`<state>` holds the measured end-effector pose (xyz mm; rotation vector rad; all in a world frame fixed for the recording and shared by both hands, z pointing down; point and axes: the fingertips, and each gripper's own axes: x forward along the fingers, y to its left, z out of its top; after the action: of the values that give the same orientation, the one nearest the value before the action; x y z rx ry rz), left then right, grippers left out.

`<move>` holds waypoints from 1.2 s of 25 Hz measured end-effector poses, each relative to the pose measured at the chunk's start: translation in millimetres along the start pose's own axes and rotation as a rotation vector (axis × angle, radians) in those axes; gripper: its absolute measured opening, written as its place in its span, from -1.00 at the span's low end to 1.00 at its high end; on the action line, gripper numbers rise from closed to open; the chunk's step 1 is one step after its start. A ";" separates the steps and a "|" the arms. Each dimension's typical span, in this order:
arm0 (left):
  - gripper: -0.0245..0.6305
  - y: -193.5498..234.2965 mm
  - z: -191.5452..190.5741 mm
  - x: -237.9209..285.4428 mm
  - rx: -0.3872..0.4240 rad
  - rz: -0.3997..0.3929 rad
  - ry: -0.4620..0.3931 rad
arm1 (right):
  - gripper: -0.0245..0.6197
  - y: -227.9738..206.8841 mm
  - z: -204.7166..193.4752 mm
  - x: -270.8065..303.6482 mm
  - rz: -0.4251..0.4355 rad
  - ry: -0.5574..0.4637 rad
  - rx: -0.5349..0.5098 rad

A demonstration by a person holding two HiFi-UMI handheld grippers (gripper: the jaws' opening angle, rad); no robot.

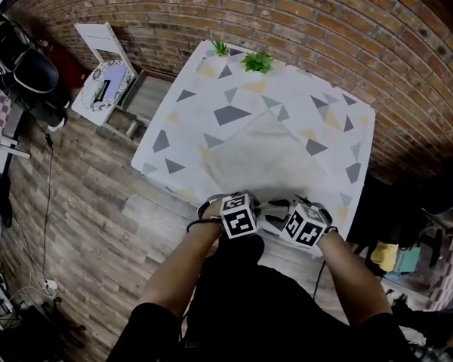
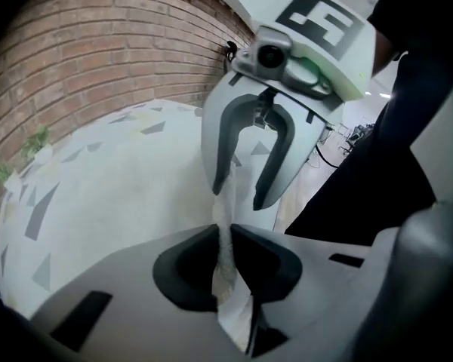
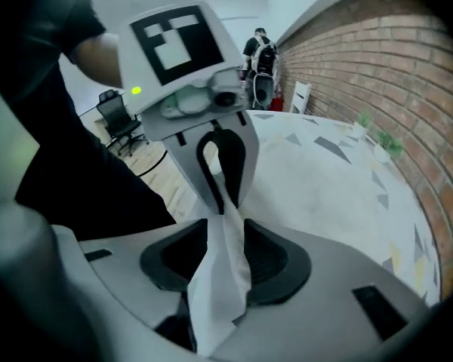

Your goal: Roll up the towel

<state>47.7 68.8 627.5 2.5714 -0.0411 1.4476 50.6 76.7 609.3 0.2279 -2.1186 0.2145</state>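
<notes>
One bench (image 1: 187, 119) carrying the flat towel (image 1: 268, 161), its near edge gathered up.
My left gripper (image 2: 223, 231) has its jaws pinching that edge; the right gripper (image 3: 223, 221) has jaws apart around it. I'd close right, then roll both toward the far side evenly.

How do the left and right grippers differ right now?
The left gripper pinches the towel tight; the right gripper has its jaws apart, the towel loose between them. The left gripper holds a thin strip of cloth; a broader fold passes through the right gripper. Both sit at the table's near edge.
</notes>
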 end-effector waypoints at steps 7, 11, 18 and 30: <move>-0.75 6.4 -1.6 -0.8 -0.015 -0.019 0.006 | -0.51 -7.1 -7.5 14.4 -0.131 0.067 -0.134; -0.74 7.6 -2.0 -2.0 -0.007 -0.025 0.015 | -0.59 -6.1 -11.5 23.8 -0.141 0.115 -0.215; -0.74 5.9 -2.7 -1.7 -0.012 -0.065 0.006 | -0.51 -6.6 -7.7 21.4 -0.185 0.149 -0.343; -0.55 15.7 -0.3 -18.9 0.183 0.141 0.006 | -0.77 -16.1 -6.6 29.7 -0.039 0.142 -0.166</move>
<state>35.7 52.2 614.0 2.7600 -0.0956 1.5755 44.4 60.4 639.0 0.1506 -1.9766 0.0299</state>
